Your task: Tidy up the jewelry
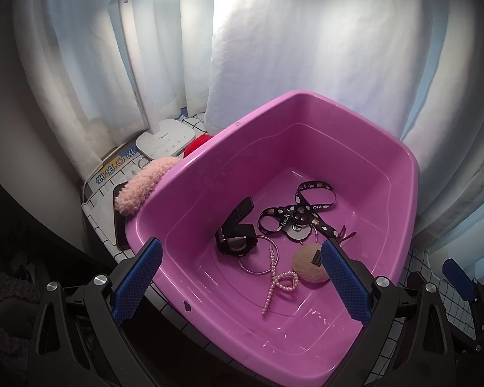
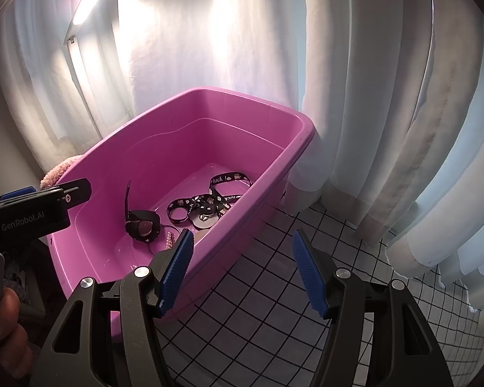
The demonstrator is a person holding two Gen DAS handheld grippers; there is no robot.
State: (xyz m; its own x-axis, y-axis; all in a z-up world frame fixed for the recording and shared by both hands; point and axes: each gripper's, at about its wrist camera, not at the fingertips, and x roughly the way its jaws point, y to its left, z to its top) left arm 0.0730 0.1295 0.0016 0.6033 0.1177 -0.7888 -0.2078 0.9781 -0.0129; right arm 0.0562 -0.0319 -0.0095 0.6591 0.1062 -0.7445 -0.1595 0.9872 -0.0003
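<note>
A pink plastic tub (image 1: 306, 109) (image 2: 248, 103) holds a black watch (image 1: 237, 233) (image 2: 143, 224), a black patterned lanyard (image 1: 301, 208) (image 2: 209, 201), a thin bangle (image 1: 258, 258), a pearl bow clip (image 1: 279, 282) and a beige fluffy ball (image 1: 309, 262). My left gripper (image 1: 242, 267) is open and empty above the tub's near rim. My right gripper (image 2: 242, 267) is open and empty over the gridded cloth, right of the tub. The left gripper's body (image 2: 25, 206) shows at the left of the right wrist view.
Left of the tub lie a pink fluffy item (image 1: 142, 183), a red fluffy item (image 1: 196, 143), a white lamp base (image 1: 166, 140) and a dark flat object (image 1: 121, 219). White curtains (image 2: 387, 113) hang close behind. The gridded white cloth (image 2: 274, 290) covers the table.
</note>
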